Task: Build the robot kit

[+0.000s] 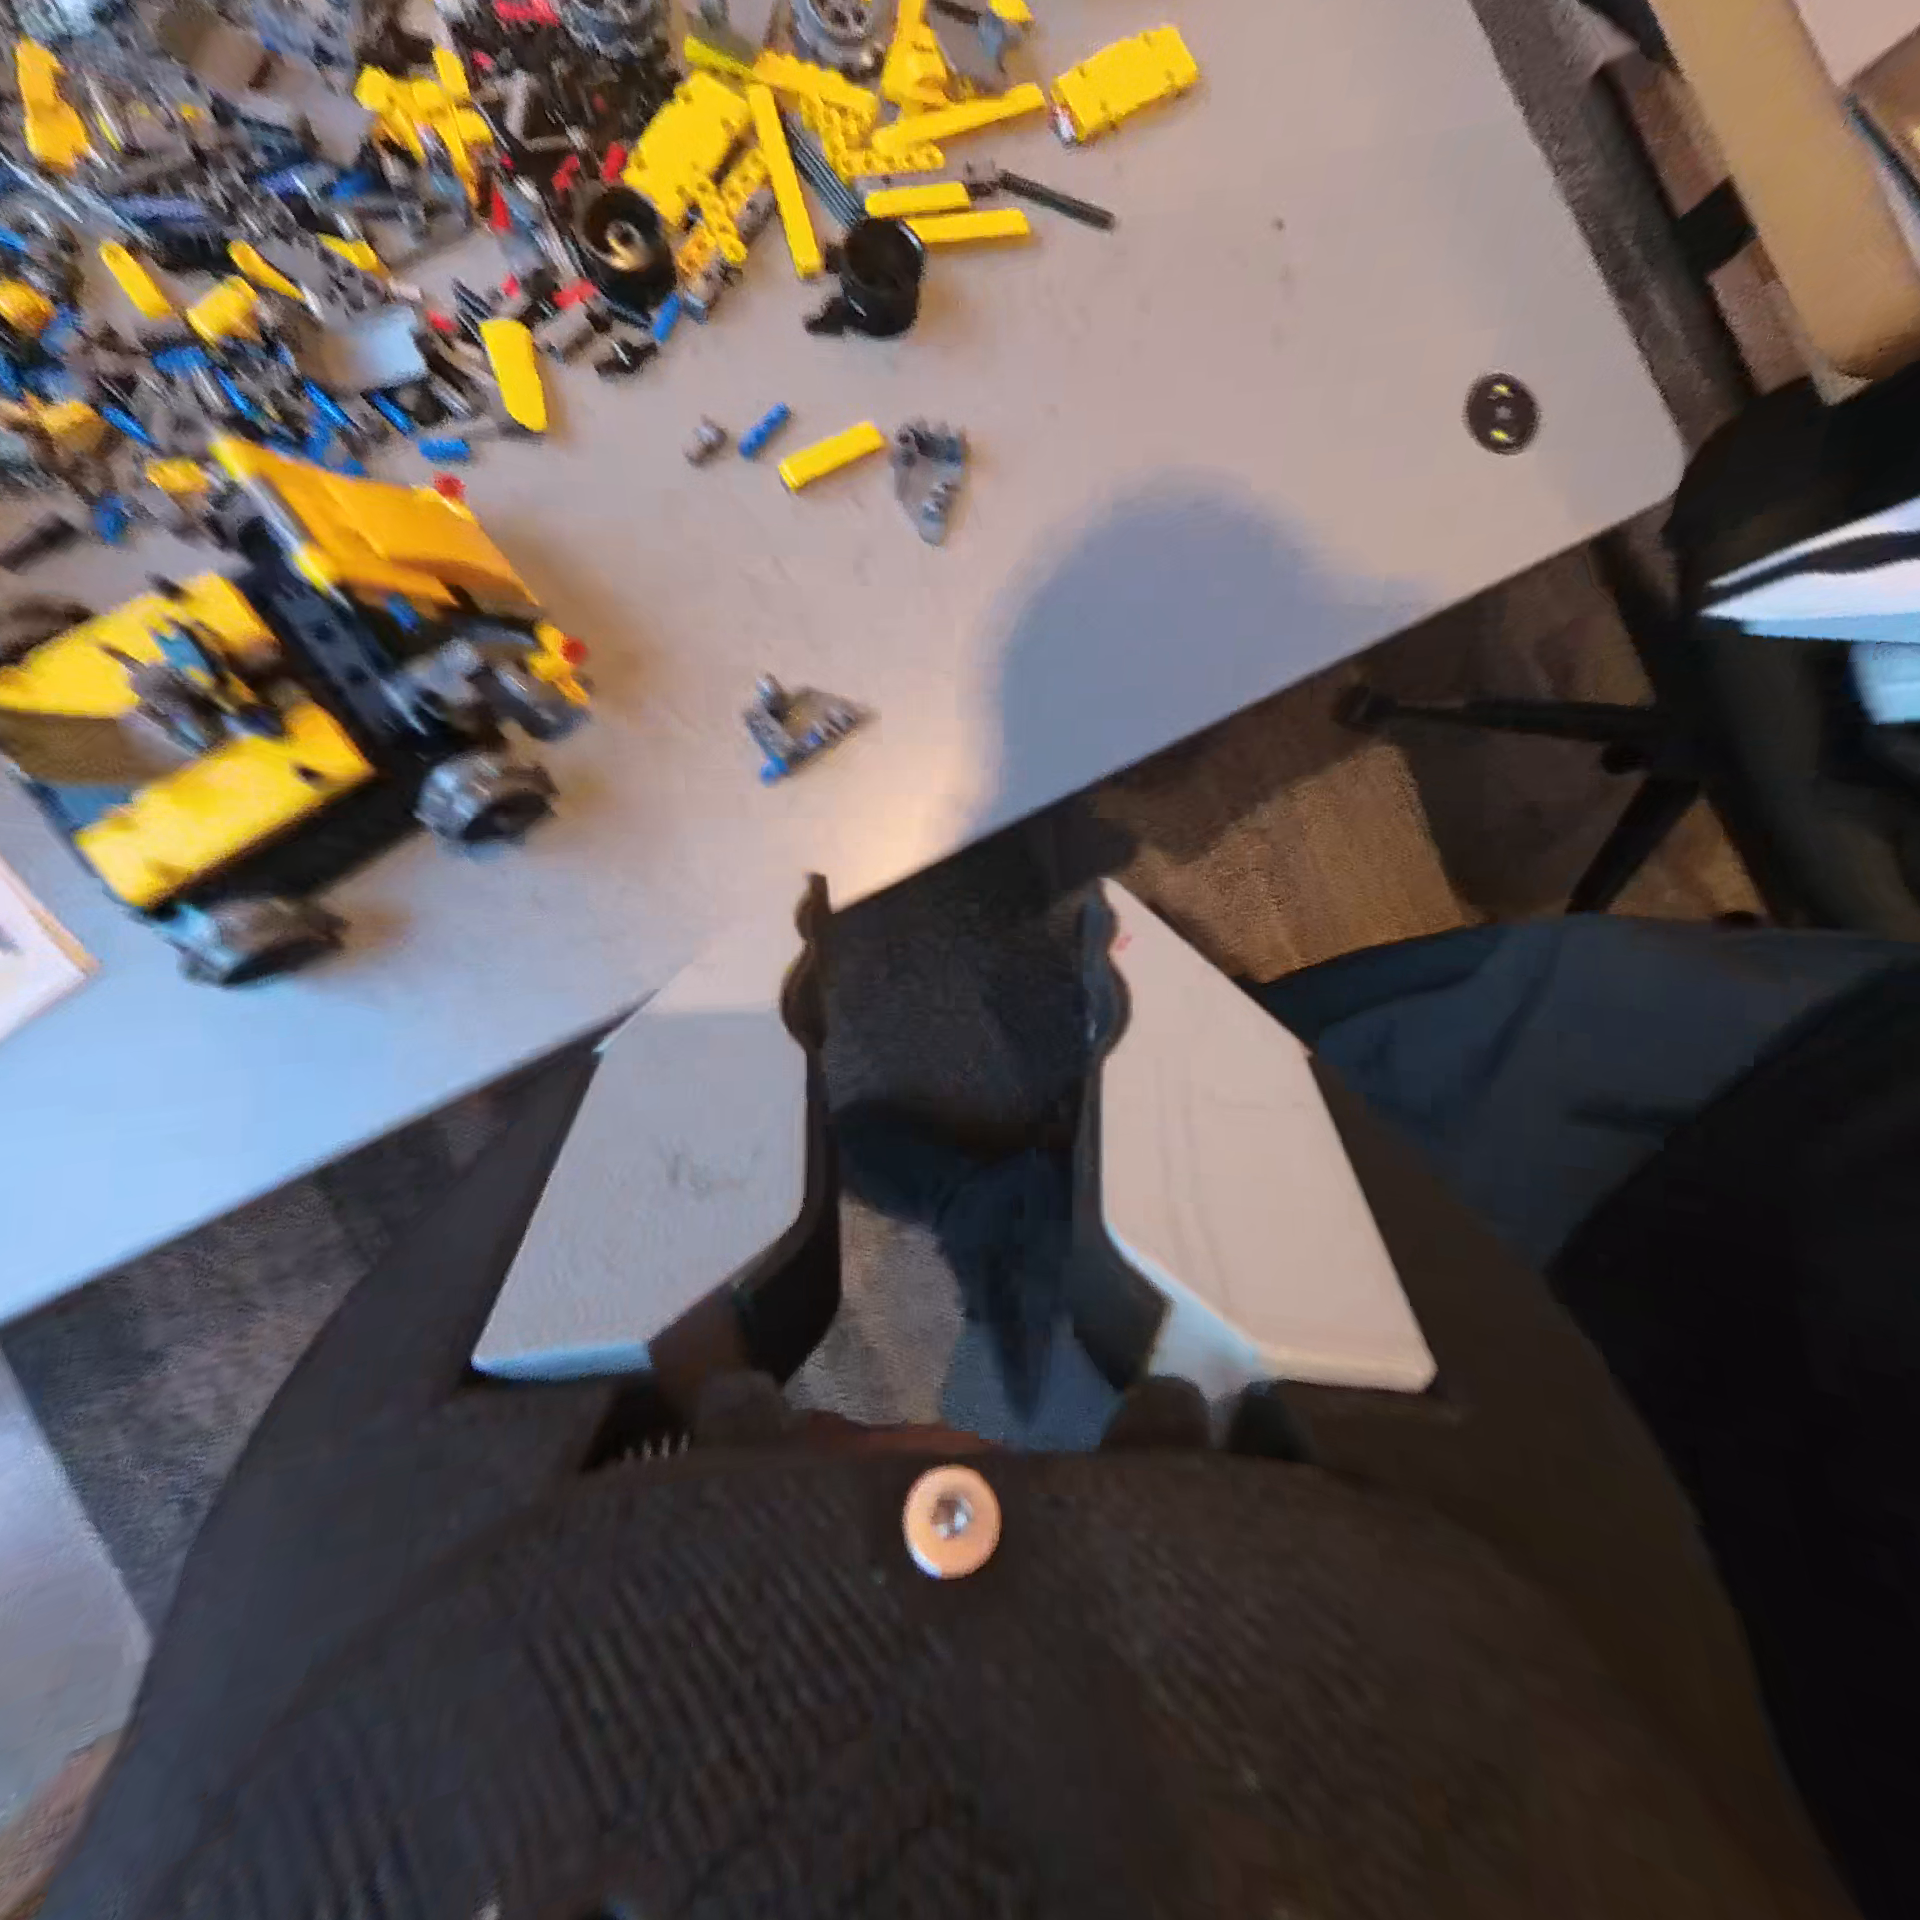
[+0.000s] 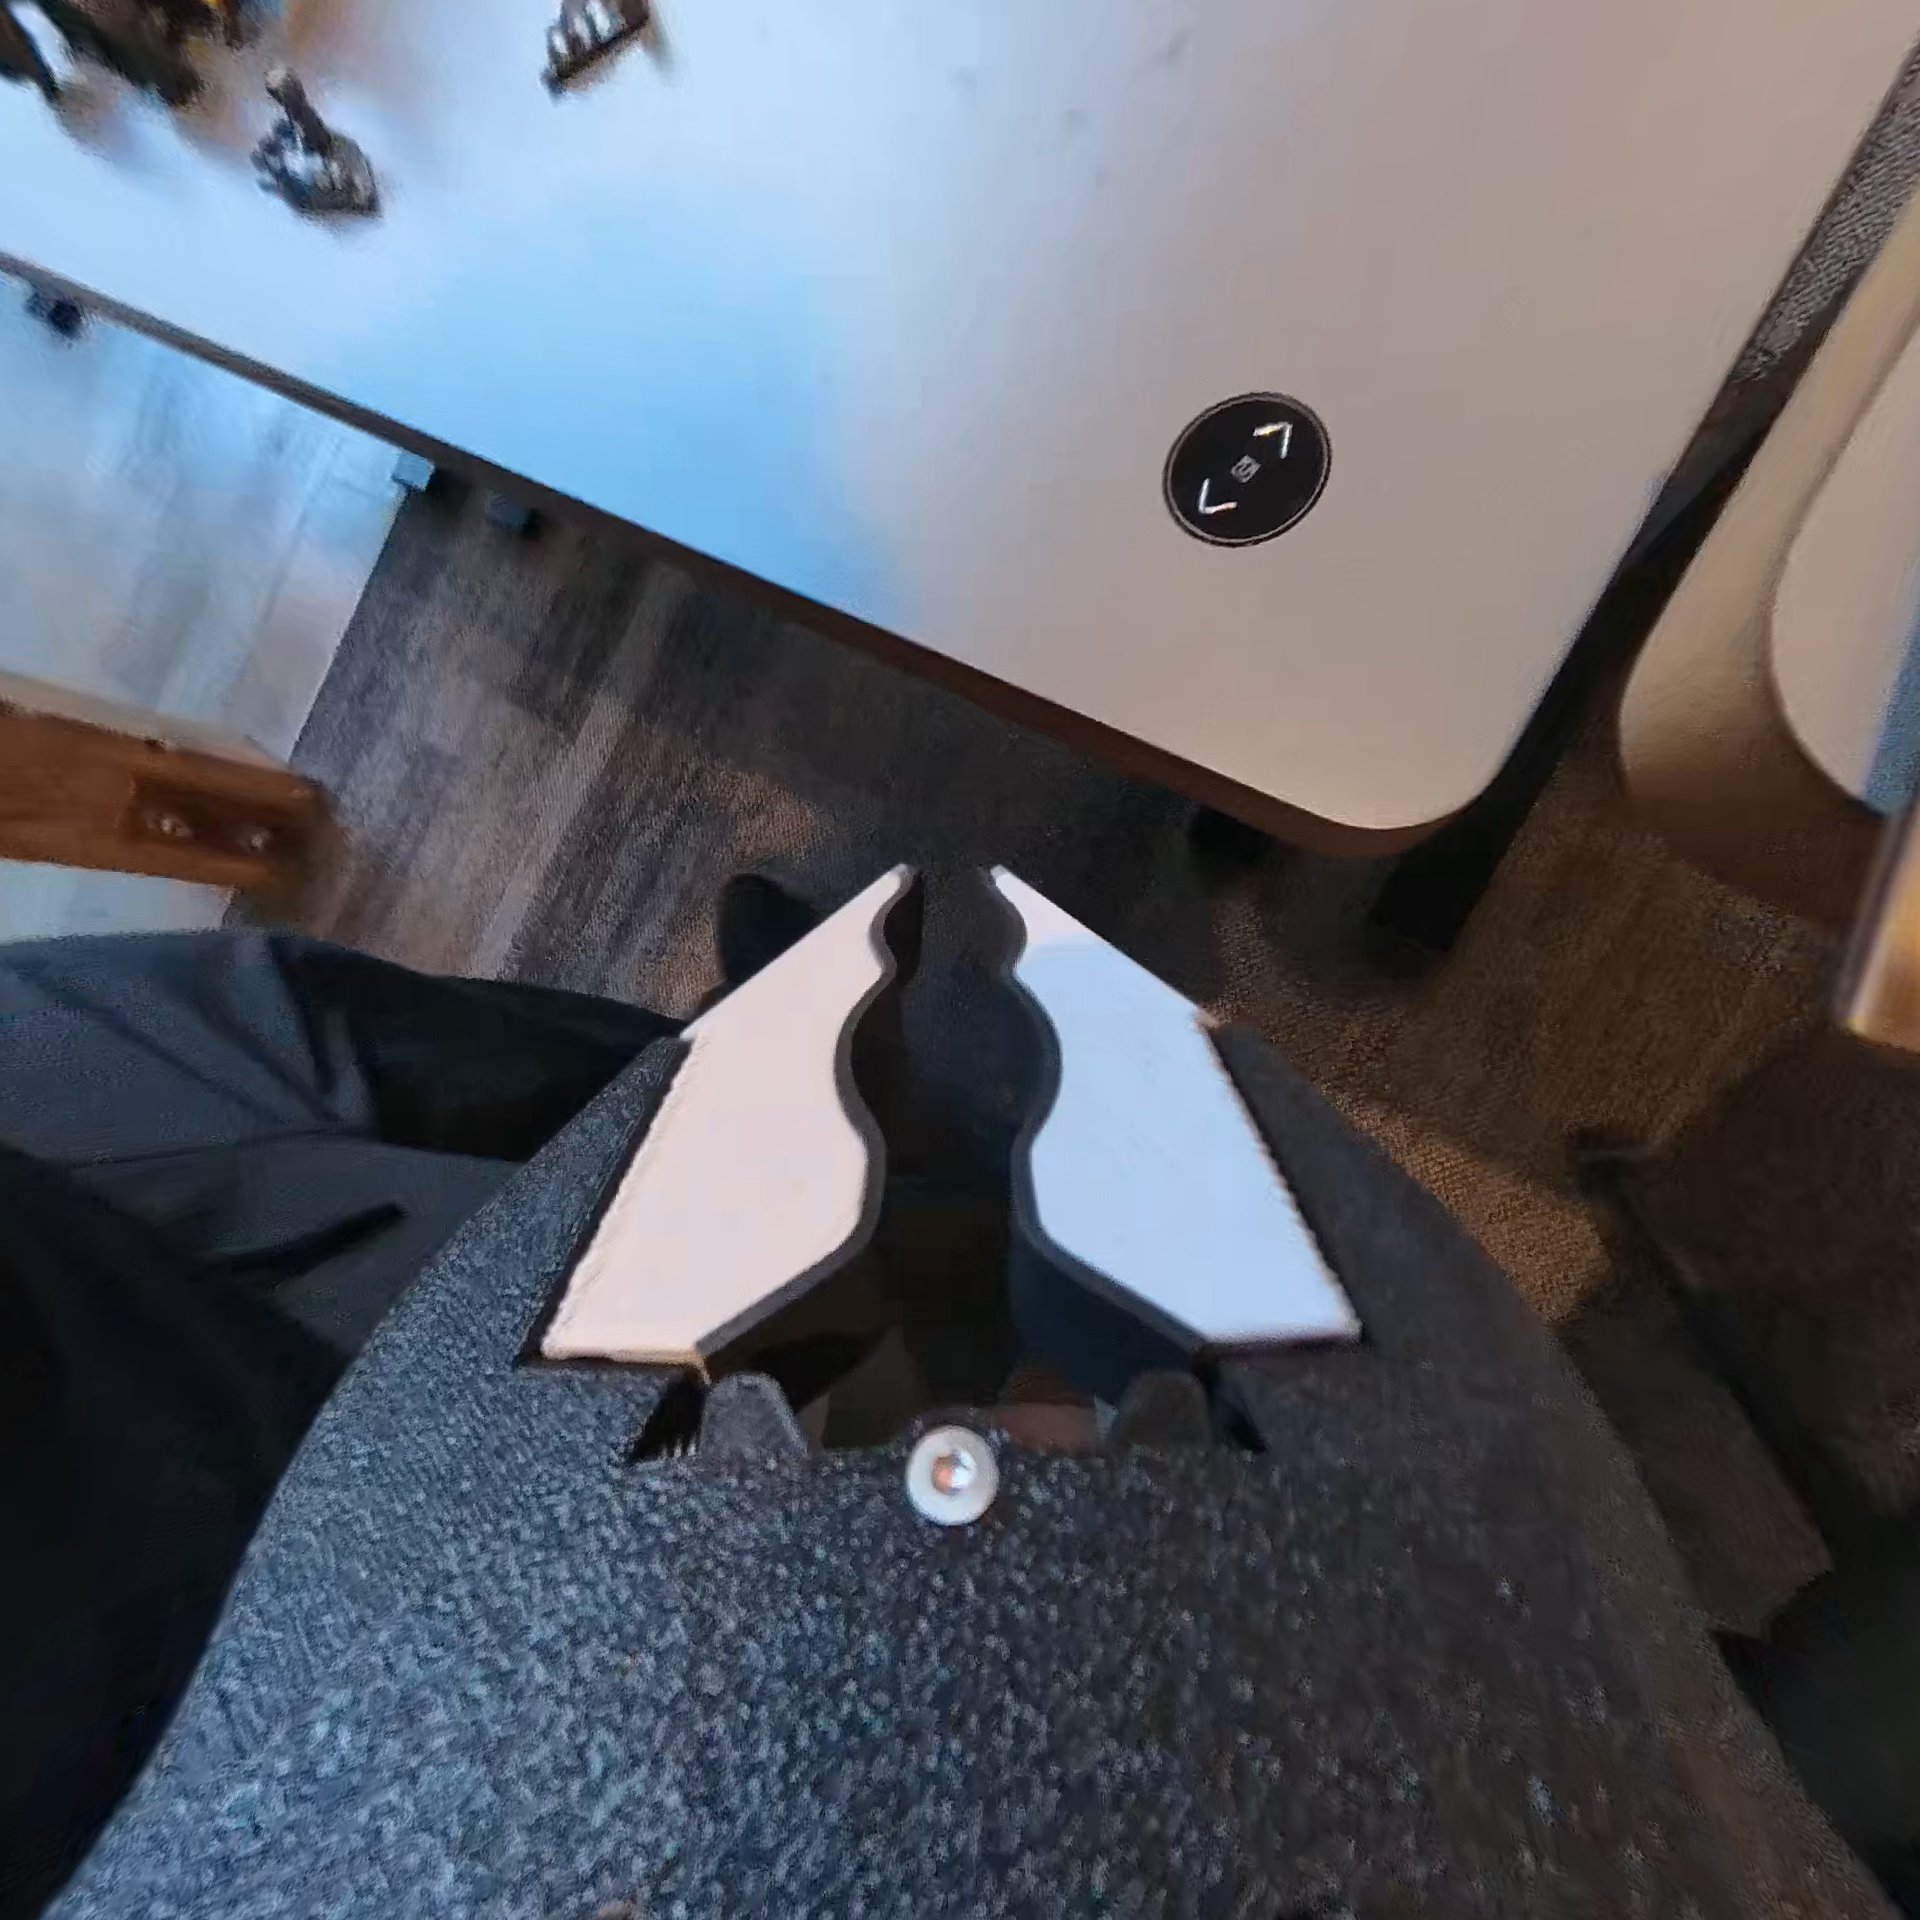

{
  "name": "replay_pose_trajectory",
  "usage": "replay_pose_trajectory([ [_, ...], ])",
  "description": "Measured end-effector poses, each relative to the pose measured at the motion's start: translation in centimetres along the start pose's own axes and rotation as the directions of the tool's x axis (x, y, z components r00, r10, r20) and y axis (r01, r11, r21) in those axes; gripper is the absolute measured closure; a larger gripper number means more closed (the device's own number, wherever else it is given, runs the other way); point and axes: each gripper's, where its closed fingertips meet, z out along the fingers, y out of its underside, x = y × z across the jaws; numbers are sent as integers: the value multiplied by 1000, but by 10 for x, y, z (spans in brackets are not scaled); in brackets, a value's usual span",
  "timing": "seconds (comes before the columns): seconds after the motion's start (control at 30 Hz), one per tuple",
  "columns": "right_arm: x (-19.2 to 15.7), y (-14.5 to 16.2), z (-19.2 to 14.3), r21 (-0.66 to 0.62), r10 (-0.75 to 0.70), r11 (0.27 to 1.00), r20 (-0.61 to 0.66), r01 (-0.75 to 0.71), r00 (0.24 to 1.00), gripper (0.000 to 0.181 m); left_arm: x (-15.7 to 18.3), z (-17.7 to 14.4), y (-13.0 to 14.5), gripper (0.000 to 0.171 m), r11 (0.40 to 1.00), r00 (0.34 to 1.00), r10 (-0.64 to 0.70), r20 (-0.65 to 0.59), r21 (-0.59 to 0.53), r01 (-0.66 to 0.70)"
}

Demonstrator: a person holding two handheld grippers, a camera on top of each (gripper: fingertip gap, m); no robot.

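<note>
Left wrist view gets all the good stuff: a half-built yellow and black brick vehicle (image 1: 281, 707) at about 9 o'clock on the grey table (image 1: 1195, 343), and a big messy pile of loose bricks (image 1: 582, 166) (yellow, blue, black, a bit of red) running from 10 to 12 o'clock. A few strays sit nearer the edge: a short yellow beam (image 1: 831, 454), a grey angled piece (image 1: 932, 480) just beside it, and another grey and blue bit (image 1: 798, 719) closer in.

The right wrist view barely catches any of that, only a couple of blurry dark pieces (image 2: 312, 161) at 11 o'clock. What it does show well is the round black control button (image 2: 1246, 468) set into the tabletop at 1 o'clock, plus the table's rounded corner and a dark table leg (image 2: 1455, 831) below it.

The left gripper (image 1: 951, 935) hangs right over the near table edge, fingers moderately apart, nothing between them. The right gripper (image 2: 954, 883) is off the table, over grey carpet (image 2: 520, 707), tips nearly touching with only a thin gap, also empty.

Plenty of bare tabletop between the button and the strays. Both grippers have rough black printed bodies with smooth pale finger faces and wavy inner edges. Dark trousers (image 1: 1558, 1060) show at 3 o'clock.
</note>
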Motion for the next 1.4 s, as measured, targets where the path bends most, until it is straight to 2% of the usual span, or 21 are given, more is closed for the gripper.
replay_pose_trajectory([
  [0.03, 3, 3, 4, -6, -6, 1000, 5, 6, 1000, 170, 12, -1, 11, 119, 1000, 1000, -15, -7, 0, 15],
  [0.13, 10, 7, 5, 12, 30, 999, 6, -31, 1000, 169, 44, 2, 38, 119, 999, 999, -14, -34, -36, 13],
  [0.27, 21, 29, 4, 9, 25, 1000, -48, -25, 999, 168, 89, 14, 83, 121, 987, 979, 38, -203, -148, -69],
  [0.37, 25, 64, -4, -19, 43, 999, -125, -45, 991, 166, 92, 18, 123, 131, 977, 963, 104, -247, -157, -146],
  [0.47, 18, 111, -20, -84, 31, 995, -232, -52, 972, 167, 86, 20, 160, 131, 973, 940, 95, -328, -171, -158],
  [0.53, 12, 144, -34, -149, 4, 987, -325, -55, 946, 167, 74, 16, 175, 132, 971, 924, 97, -369, -167, -169],
  [0.63, 2, 183, -57, -205, 29, 970, -440, -131, 898, 167, 50, 2, 184, 132, 973, 900, 108, -422, -142, -184],
  [0.7, -3, 199, -65, -214, 46, 962, -484, -170, 874, 167, 32, -3, 191, 133, 967, 891, 138, -432, -134, -215],
  [0.83, -15, 214, -57, -238, 34, 956, -488, -170, 872, 166, 4, 2, 206, 135, 964, 896, 116, -428, -168, -206],
  [0.93, -23, 227, -40, -266, 9, 954, -441, -140, 898, 166, 1, 15, 210, 136, 966, 906, 103, -411, -175, -189],
  [1.03, -23, 234, -13, -233, 23, 963, -426, -134, 904, 166, 13, 38, 211, 137, 969, 908, 105, -406, -164, -185],
  [1.17, -10, 227, 25, -66, 145, 978, -455, -196, 879, 168, 45, 86, 206, 137, 976, 899, 131, -417, -108, -192],
  [1.27, 17, 227, 38, 4, 159, 984, -470, -178, 868, 167, 79, 124, 203, 137, 975, 870, 184, -458, -30, -222],
  [1.4, 68, 242, 33, 53, 146, 989, -536, -139, 832, 168, 116, 170, 214, 138, 965, 831, 250, -496, 60, -255],
])
